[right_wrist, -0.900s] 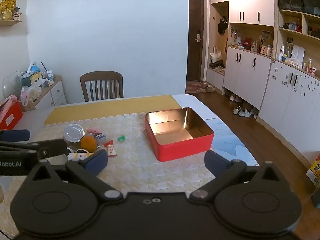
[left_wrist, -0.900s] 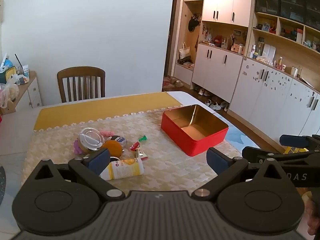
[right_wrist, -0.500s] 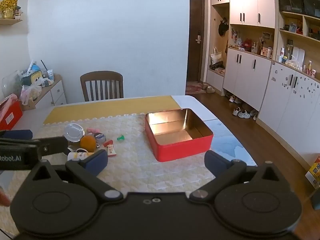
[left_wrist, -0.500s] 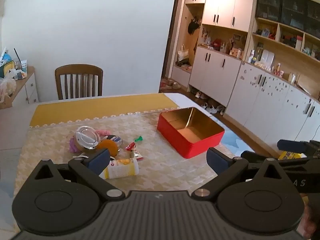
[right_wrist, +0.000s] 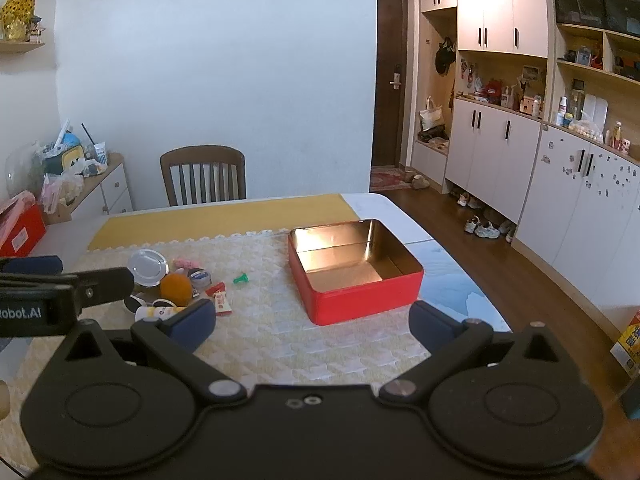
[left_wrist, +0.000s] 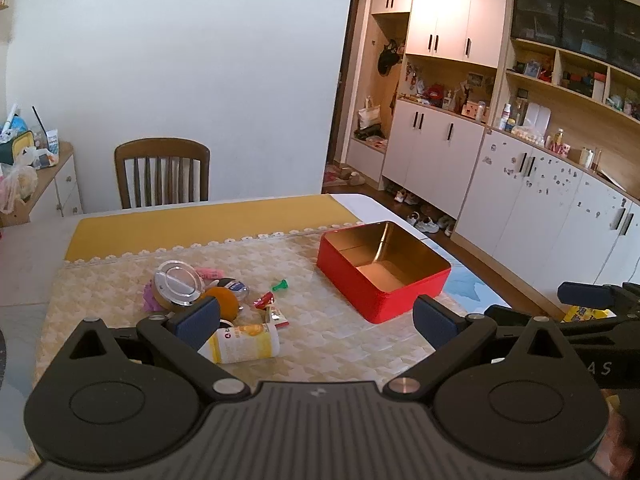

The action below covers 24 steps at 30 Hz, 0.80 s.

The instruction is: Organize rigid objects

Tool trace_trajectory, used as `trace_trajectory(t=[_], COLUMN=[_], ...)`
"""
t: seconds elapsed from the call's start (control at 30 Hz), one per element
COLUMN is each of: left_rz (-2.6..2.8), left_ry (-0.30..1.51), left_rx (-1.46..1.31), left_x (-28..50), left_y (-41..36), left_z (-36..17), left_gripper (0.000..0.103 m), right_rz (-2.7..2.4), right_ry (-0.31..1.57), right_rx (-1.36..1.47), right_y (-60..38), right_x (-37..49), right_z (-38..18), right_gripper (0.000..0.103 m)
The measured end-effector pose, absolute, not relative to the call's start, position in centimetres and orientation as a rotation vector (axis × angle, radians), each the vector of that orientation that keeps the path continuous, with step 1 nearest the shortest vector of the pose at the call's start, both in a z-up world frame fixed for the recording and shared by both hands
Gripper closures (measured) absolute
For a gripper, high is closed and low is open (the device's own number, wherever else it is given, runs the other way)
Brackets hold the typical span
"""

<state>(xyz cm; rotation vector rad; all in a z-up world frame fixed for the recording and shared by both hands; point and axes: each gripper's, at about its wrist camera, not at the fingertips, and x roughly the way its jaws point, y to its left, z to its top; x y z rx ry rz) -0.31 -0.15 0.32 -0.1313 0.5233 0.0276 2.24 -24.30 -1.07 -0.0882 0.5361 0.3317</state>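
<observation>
An open red tin box point(left_wrist: 384, 270) point(right_wrist: 354, 266) with a gold inside stands empty on the patterned table mat. Left of it lies a pile of small objects: a round silver lid point(left_wrist: 178, 282) point(right_wrist: 149, 267), an orange ball point(left_wrist: 224, 302) point(right_wrist: 176, 289), a white and yellow bottle on its side point(left_wrist: 244, 342) point(right_wrist: 158, 312), a green piece point(left_wrist: 280, 285) point(right_wrist: 241, 279), red wrappers point(left_wrist: 266, 300). My left gripper point(left_wrist: 316, 320) is open and empty above the table's near edge, by the pile. My right gripper point(right_wrist: 312, 322) is open and empty, in front of the box.
A wooden chair point(left_wrist: 162, 172) stands at the table's far side. A yellow runner point(left_wrist: 208, 224) covers the far part of the table. White cabinets point(left_wrist: 520, 188) line the right wall. A side cabinet with clutter point(right_wrist: 72, 176) stands at the left.
The left gripper has pulled back and shifted slightly, so the table contents sit a little farther and more to the left. The right gripper has barely moved. Both stay open.
</observation>
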Motion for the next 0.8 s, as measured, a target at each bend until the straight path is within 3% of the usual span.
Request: trace_trajectory(t=[0.8], left_rz=[0.030], left_ry=[0.517], left_rx=[-0.151], left_x=[-0.35], left_y=[0.17], left_z=[0.42], left_gripper=[0.000], right_rz=[0.341], right_ry=[0.509], right_rx=[-0.057], right_y=[-24.88], right_x=[1.80], right_z=[-0.70], right_gripper=[0.000])
